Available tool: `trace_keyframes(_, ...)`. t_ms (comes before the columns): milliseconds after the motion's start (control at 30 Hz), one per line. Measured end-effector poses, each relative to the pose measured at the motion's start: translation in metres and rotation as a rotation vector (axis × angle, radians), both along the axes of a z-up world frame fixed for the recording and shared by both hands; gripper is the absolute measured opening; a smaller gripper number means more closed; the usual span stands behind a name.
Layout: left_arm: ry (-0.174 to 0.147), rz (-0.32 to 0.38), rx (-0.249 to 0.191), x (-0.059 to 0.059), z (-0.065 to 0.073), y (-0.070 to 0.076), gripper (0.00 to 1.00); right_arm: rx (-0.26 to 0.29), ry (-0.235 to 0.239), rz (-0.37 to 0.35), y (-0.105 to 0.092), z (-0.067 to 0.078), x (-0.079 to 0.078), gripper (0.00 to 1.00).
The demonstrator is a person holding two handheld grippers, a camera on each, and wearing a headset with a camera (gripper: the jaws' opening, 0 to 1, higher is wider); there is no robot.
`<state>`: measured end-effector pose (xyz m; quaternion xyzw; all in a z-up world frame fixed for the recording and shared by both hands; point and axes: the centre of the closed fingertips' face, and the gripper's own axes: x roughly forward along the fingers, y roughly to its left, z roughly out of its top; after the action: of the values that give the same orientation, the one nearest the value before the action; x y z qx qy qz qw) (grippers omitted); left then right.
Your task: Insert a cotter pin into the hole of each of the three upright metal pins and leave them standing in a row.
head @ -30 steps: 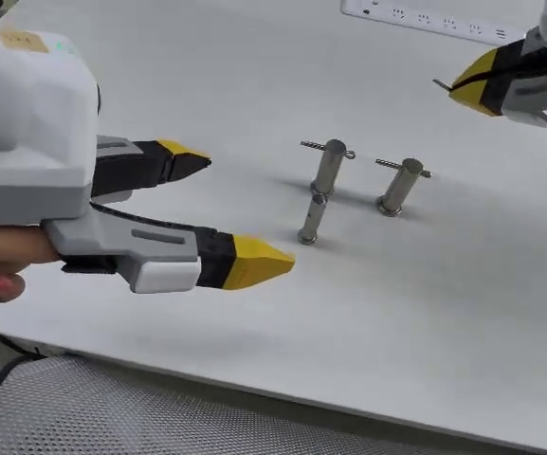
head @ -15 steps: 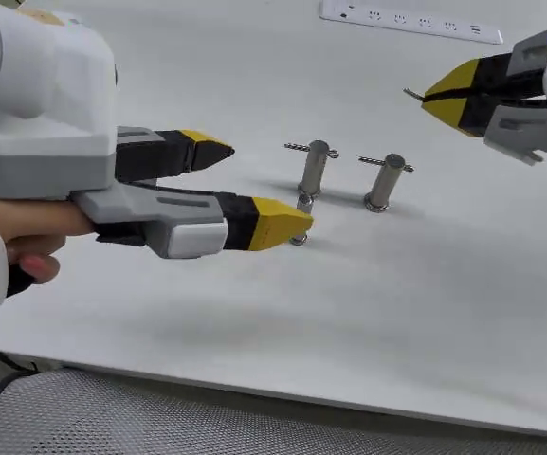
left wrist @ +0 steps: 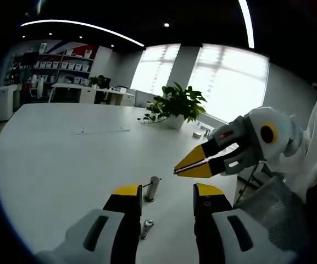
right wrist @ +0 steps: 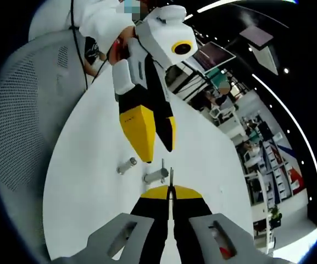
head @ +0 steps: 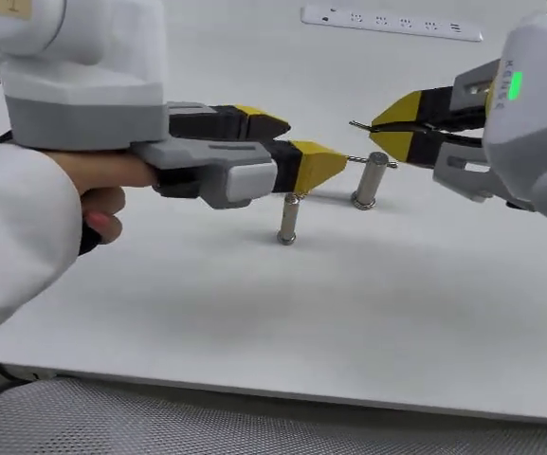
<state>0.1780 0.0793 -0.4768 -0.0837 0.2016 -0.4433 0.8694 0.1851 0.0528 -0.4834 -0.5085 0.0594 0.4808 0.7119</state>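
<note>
Left tool [head: 316,142] is open, jaws well apart, nothing in them. It hovers over the desk [head: 254,313], just above the front metal pin [head: 288,220]. That pin stands upright, with no cotter pin seen through it. Right of it and further back, the second metal pin [head: 369,180] is upright with a fitted cotter pin [head: 390,164] crosswise near its top. Right tool [head: 377,128] is closed, pinching a loose cotter pin [head: 360,124] by one end; its long axis is near level and the free end points left at the pins.

Judgement: the front pin lies left of and below the right tool, nearer the person, so the loose cotter pin must come down and leftward. The left tool is nearer to steady that pin.

The desk is white, smooth and matte, with a power strip [head: 392,21] at the far side. The room has big windows [left wrist: 224,88] and a potted plant [left wrist: 177,104].
</note>
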Motion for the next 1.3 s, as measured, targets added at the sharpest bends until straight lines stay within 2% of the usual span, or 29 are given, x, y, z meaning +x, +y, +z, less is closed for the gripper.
trace_keyframes(133,0.014,-0.009,-0.019,0.003,0.001,-0.006,0.26,-0.005,-0.009,0.006,0.001,0.0,-0.002,0.0)
trace_keyframes(200,0.015,-0.017,-0.023,0.002,0.002,-0.008,0.24,0.004,0.002,0.006,0.002,0.0,-0.003,0.0)
trace_keyframes(300,0.028,-0.026,-0.037,0.002,0.002,-0.012,0.19,-0.019,-0.019,0.016,0.003,-0.003,-0.003,0.0)
trace_keyframes(567,0.04,-0.046,-0.032,0.001,0.0,-0.015,0.05,-0.013,-0.008,0.023,0.007,-0.004,-0.006,0.0)
trace_keyframes(733,0.044,-0.053,-0.036,-0.001,0.001,-0.016,0.01,-0.015,-0.01,0.025,0.01,-0.003,-0.007,0.0)
trace_keyframes(1100,0.045,-0.063,-0.029,0.002,-0.001,-0.017,0.0,-0.012,-0.016,0.026,0.012,-0.003,-0.006,0.0)
trace_keyframes(1167,0.027,-0.073,-0.018,0.0,-0.001,-0.017,0.0,-0.012,-0.017,0.028,0.013,-0.002,-0.006,0.0)
trace_keyframes(1300,0.024,-0.086,-0.011,-0.003,-0.002,-0.017,0.0,-0.01,-0.012,0.032,0.014,-0.003,-0.007,0.0)
